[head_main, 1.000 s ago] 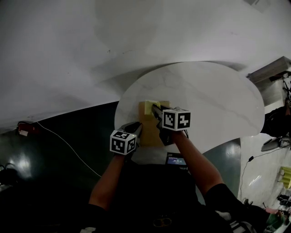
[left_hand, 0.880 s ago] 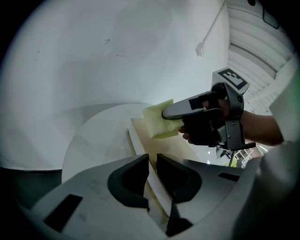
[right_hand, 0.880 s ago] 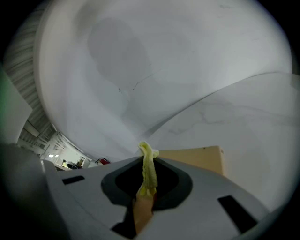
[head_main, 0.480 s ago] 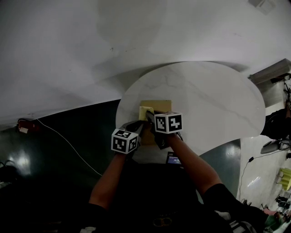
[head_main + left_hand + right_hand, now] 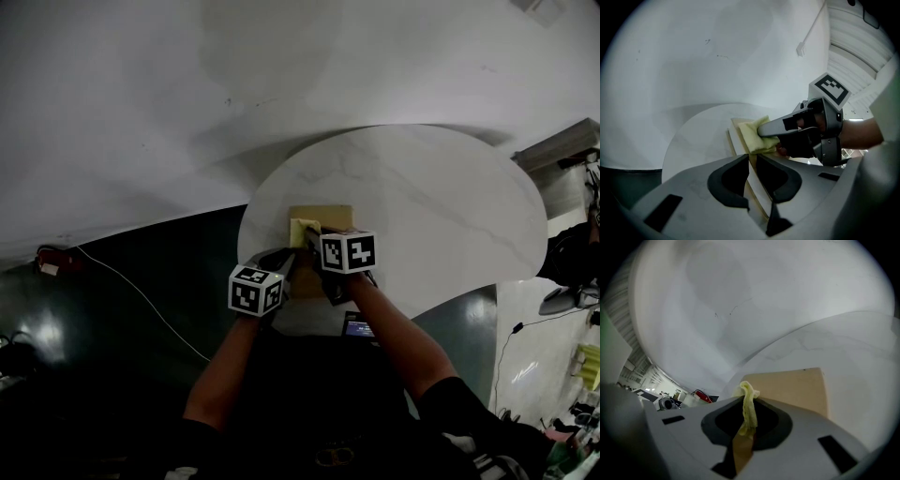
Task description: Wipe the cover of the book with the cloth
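right gripper (image 5: 746, 401) clamped on the soft, floppy yellow cloth (image 5: 751, 138), flat on the stiff book (image 5: 792, 385), left gripper (image 5: 752, 163) pinching its near edge.

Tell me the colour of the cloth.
Pale yellow cloth; the left gripper view shows it best.

In the head view, left tongs (image 5: 285, 262) and right tongs (image 5: 310, 235) hide the near half of the book (image 5: 325, 214).

Left claw (image 5: 752, 160) pinches the book (image 5: 736, 125) (cloth (image 5: 753, 136) atop).
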A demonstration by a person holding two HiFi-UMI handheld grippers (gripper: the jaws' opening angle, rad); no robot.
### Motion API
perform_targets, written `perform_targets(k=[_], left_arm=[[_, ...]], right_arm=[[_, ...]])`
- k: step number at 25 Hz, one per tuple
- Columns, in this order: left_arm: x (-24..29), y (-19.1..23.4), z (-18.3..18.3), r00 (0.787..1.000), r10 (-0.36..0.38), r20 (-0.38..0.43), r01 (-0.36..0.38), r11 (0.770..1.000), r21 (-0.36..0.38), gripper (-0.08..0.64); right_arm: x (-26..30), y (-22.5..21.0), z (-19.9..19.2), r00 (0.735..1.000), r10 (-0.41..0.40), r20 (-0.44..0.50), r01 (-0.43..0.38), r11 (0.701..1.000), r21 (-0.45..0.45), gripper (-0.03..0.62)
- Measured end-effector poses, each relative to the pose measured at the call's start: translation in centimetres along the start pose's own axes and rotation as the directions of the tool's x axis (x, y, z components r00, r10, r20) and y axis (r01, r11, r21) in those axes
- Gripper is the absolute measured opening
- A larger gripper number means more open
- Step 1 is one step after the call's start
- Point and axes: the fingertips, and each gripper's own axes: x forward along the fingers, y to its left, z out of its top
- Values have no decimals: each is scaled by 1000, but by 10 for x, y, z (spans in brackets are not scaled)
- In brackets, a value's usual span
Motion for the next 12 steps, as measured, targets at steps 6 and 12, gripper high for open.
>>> perform_targets(k=[6, 12], left_arm=[[2, 1, -1, 1000, 2, 1, -2, 1000, -1, 55], [2, 3, 0, 1000, 2, -1, -2, 1000, 0, 55]], right_arm=[[-8, -16, 0, 1000, -24, 10, 24, 1000, 4, 87], [-22, -36, 1, 998, -52, 24, 52, 999, 8, 87]])
